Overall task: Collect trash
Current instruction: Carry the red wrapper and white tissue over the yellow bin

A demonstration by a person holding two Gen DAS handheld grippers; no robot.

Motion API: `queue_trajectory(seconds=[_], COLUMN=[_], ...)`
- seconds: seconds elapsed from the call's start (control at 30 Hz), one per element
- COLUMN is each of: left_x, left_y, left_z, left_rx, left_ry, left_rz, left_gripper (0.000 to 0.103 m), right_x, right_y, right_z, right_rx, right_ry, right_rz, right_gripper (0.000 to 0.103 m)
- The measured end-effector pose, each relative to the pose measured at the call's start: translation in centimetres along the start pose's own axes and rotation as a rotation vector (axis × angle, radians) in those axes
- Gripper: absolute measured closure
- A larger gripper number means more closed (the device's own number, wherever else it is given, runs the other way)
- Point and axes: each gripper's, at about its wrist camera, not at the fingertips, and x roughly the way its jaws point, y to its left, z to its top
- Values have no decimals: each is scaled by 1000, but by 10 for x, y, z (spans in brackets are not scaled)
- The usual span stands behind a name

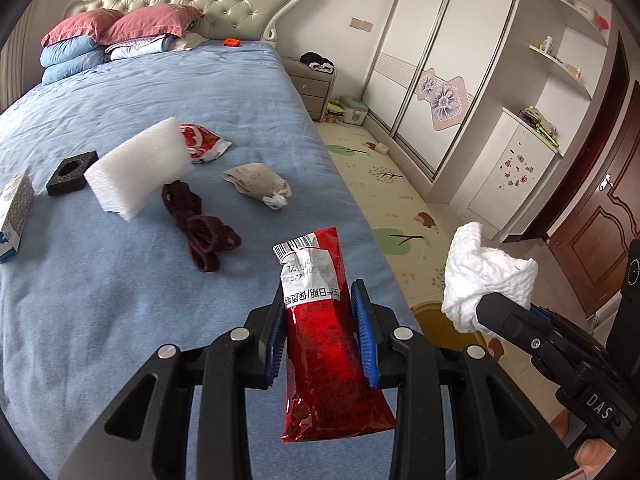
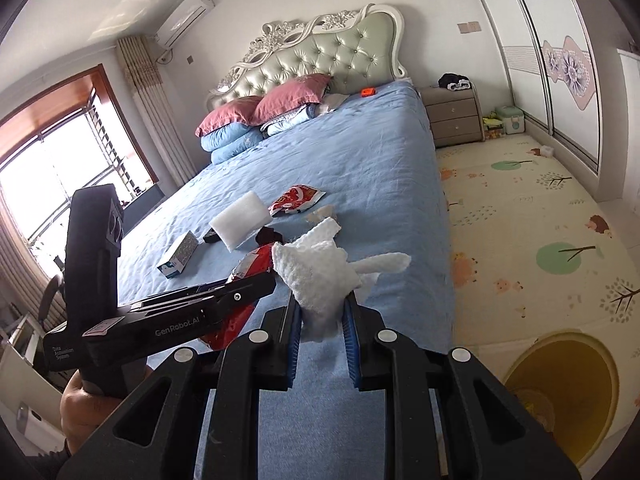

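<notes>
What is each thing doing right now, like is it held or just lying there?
left hand-held gripper: shut on red packet
red packet: held, above the bed
right hand-held gripper: shut on white tissue
white tissue: crumpled, held
white foam block: lying on bed
torn red wrapper: lying open on bed
yellow bin: open, on floor

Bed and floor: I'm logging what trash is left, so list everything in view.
red packet: 1, red, in left tongs
tissue wad: 1, white, in right tongs
foam block: 1, white, on bed
foam square: 1, black, on bed
snack wrapper: 1, red-white, on bed
cloth pouch: 1, grey, on bed
fabric bands: maroon, on bed
small box: 1, white-blue, on bed
yellow bin: 1, on floor
left tongs: shut
right tongs: shut
</notes>
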Motion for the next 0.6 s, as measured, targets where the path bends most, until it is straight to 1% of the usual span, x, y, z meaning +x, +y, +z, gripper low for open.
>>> queue_trajectory(seconds=[0.17, 0.3, 0.6], left_x=[16, 31, 61], left_y=[-33, -62, -138], left_z=[-10, -21, -34], left_rx=[39, 88, 193], left_ry=[29, 66, 123], left_rz=[-26, -45, -137], left_gripper=[71, 71, 71], right_x=[-29, -50, -101], right_y=[-31, -55, -106], right_z=[-15, -29, -52], right_rx=[47, 81, 170], right_ry=[-35, -55, -109], right_rz=[-37, -86, -185], right_gripper=[84, 84, 84])
